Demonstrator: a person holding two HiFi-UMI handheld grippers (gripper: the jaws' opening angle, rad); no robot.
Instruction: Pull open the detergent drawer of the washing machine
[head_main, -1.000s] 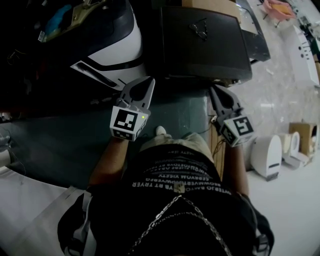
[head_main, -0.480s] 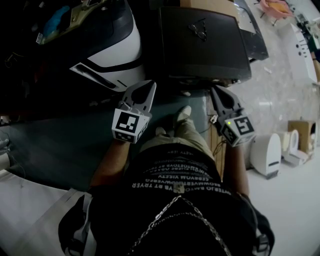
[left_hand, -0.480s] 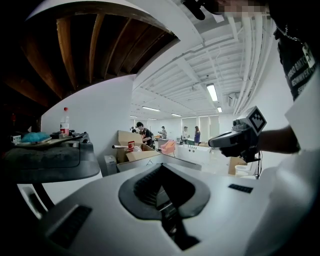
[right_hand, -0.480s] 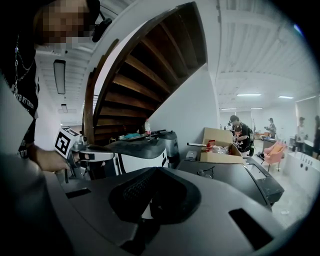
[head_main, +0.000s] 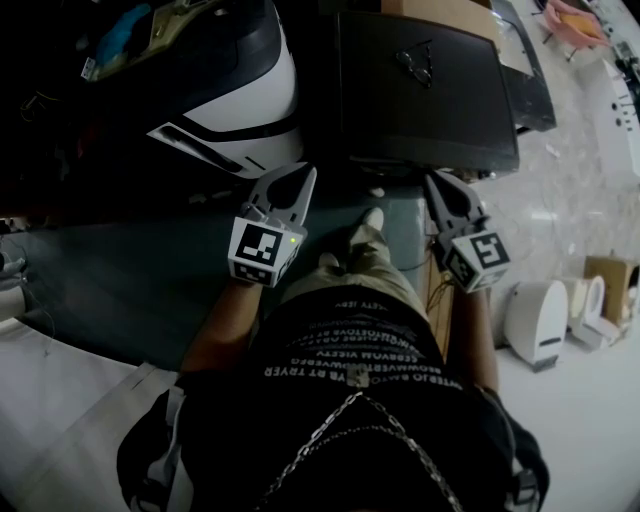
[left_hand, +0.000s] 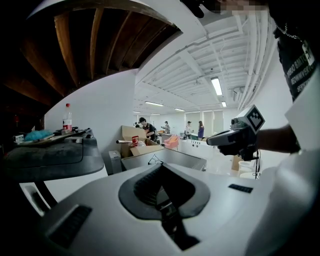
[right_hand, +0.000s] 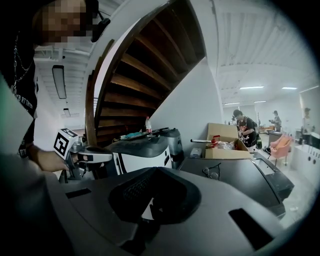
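Left tongs (head_main: 300, 176) and right tongs (head_main: 433, 183): both drawn together at the tips, nothing between them, raised side by side and well apart in front of the person's body. Right tip sits just short of the near edge of the dark-topped washing machine (head_main: 425, 100); its detergent drawer cannot be made out in any view. Glasses (head_main: 412, 62) lie on its lid; a white-and-black rounded unit (head_main: 235, 95) stands at its left.
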